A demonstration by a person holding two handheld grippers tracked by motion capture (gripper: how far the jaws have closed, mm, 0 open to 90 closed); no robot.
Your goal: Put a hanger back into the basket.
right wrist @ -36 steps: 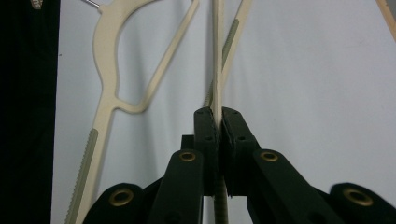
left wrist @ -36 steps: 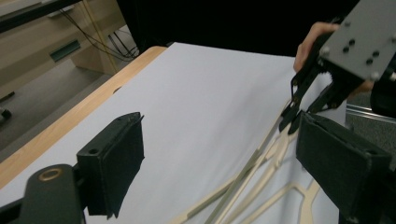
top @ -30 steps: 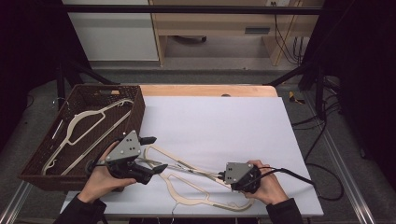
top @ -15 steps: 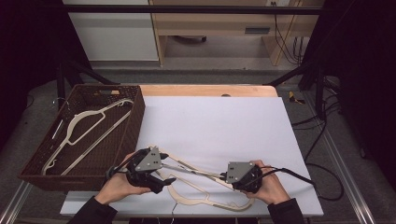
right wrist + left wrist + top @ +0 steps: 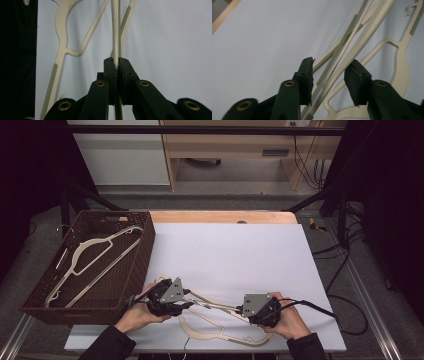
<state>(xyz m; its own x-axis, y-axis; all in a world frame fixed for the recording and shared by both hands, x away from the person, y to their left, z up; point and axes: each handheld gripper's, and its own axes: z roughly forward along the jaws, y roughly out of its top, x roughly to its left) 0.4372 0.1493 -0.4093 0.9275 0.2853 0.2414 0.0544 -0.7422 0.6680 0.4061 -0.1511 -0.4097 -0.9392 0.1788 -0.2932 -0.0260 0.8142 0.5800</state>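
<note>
Several cream plastic hangers [image 5: 215, 334] lie tangled near the front edge of the white table [image 5: 240, 255]. My left gripper [image 5: 189, 304] is at their left end, open, and in the left gripper view [image 5: 332, 65] two thin hanger bars [image 5: 337, 53] run between its jaws without being clamped. My right gripper [image 5: 241, 310] is at their right end. In the right gripper view [image 5: 116, 61] its pads are shut on one hanger bar [image 5: 115, 30]. Another hanger [image 5: 62, 50] lies flat to its left.
A dark wicker basket [image 5: 145, 252] stands on the table's left side with one cream hanger [image 5: 90, 252] inside. A black cable [image 5: 325, 310] trails right from the right gripper. A wooden strip [image 5: 220, 216] borders the table's far edge.
My left gripper has moved right from beside the basket to the hangers, and its open jaws now straddle two bars. The right gripper has stayed put, still clamped.
</note>
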